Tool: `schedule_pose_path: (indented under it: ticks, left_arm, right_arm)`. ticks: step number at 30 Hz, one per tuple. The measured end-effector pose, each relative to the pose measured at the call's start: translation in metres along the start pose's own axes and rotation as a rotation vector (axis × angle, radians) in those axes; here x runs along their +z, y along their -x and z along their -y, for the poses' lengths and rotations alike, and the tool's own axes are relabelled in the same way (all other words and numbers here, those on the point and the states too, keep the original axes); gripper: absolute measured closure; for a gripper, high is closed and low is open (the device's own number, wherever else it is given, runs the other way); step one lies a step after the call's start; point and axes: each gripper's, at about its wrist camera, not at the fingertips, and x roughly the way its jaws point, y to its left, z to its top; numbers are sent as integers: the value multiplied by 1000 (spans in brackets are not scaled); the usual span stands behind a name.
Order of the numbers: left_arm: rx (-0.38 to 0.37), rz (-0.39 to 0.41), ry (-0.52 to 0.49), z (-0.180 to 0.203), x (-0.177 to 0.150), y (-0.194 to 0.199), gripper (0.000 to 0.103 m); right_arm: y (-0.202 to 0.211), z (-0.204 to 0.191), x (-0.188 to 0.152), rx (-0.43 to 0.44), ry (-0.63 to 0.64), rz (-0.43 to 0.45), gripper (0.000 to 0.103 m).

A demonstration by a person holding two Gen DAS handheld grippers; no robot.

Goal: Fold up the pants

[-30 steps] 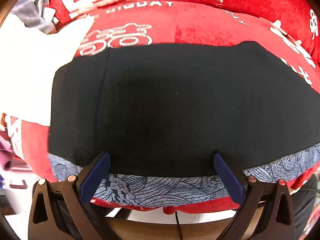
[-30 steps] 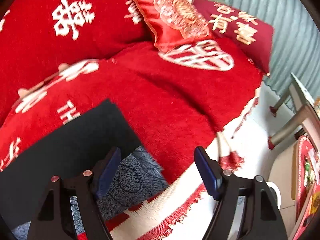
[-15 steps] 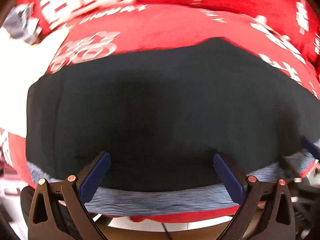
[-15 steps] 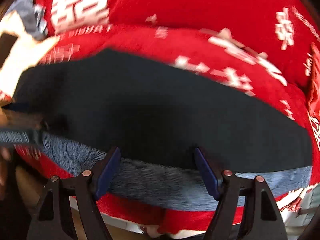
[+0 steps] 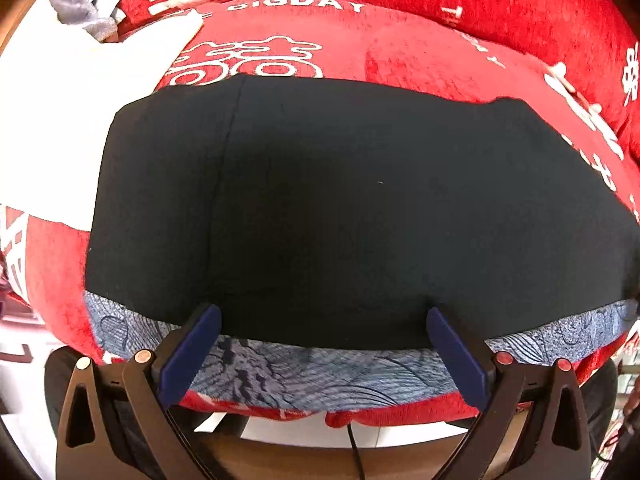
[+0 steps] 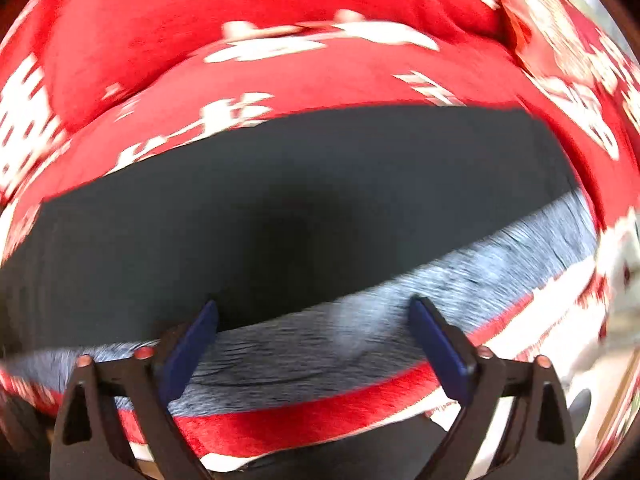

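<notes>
Black flat-laid fabric pants (image 5: 352, 208) lie spread on a blue-grey patterned cloth (image 5: 312, 376), itself on the red plush sofa cover with white lettering (image 5: 420, 52); a white sheet-like cloth (image 5: 80, 120) lies at far left.

Left gripper (image 5: 324, 344): released, jaws wide, nothing between the pads, poised above the near hem of the pants at the left part.

Right gripper (image 6: 316, 344): jaws opening, nothing between them, hanging over the near hem further right; the view is motion-blurred, so contact with the fabric cannot be told.

Judged step: take the near edge with both grippers for a fold. To do it well:
- pinch only the black layer, not the patterned cloth below
- keep the grippers well apart, level with each other
- lift evenly, carry the hem to the far edge, line up the edges before letting go
</notes>
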Motion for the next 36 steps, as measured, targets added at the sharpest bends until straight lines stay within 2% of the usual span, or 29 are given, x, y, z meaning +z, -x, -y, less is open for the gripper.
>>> schedule_pose_path:
  ticks: [2, 5, 10, 11, 13, 16, 17, 19, 22, 24, 27, 29, 32, 33, 34, 35, 36]
  left_arm:
    - [-47, 11, -16, 11, 3, 7, 0]
    - [-70, 20, -30, 30, 20, 11, 0]
    - [-16, 42, -39, 52, 69, 0, 0]
    - [-14, 34, -31, 48, 77, -2, 0]
    - [16, 13, 3, 39, 92, -10, 0]
    - [13, -39, 47, 18, 103, -25, 0]
    - [20, -44, 63, 10, 105, -28, 0]
    - [-10, -39, 72, -5, 107, -27, 0]
    - [-55, -46, 38, -12, 107, -24, 0]
    - [-60, -47, 12, -12, 105, -25, 0]
    - [-21, -51, -33, -5, 101, -26, 0]
    - [28, -55, -51, 1, 101, -27, 0]
    - [77, -47, -38, 9, 96, -17, 0]
    - [58, -35, -38, 13, 92, -10, 0]
    - [32, -25, -45, 21, 86, -3, 0]
    - [16, -21, -61, 28, 80, 2, 0]
    - [8, -19, -82, 38, 75, 4, 0]
  right_arm:
    - [11, -15, 7, 21, 16, 34, 5]
    - [16, -58, 26, 55, 110, 57, 5]
    - [-5, -158, 47, 106, 333, -8, 5]
    - [-18, -177, 51, 142, 361, -62, 5]
    - [-34, -194, 58, 149, 377, -109, 5]
    - [-47, -203, 66, 98, 425, -103, 0]
    - [-49, -197, 71, 88, 421, -106, 0]
    - [-53, -177, 81, 70, 397, -106, 0]
    - [-57, -125, 101, 51, 320, -111, 0]
    - [-62, -84, 115, 22, 238, -116, 0]
    - [-70, -17, 131, -17, 120, -125, 0]
    - [-72, 25, 141, -1, 40, -119, 0]
    - [-59, 55, 148, -86, -4, -79, 0]
    - [-46, 61, 146, -76, -12, -27, 0]
    - [-30, 63, 140, -10, -4, 26, 0]
    - [-20, 61, 131, 50, 24, 47, 0]
    - [-13, 58, 122, 69, 51, 57, 0]
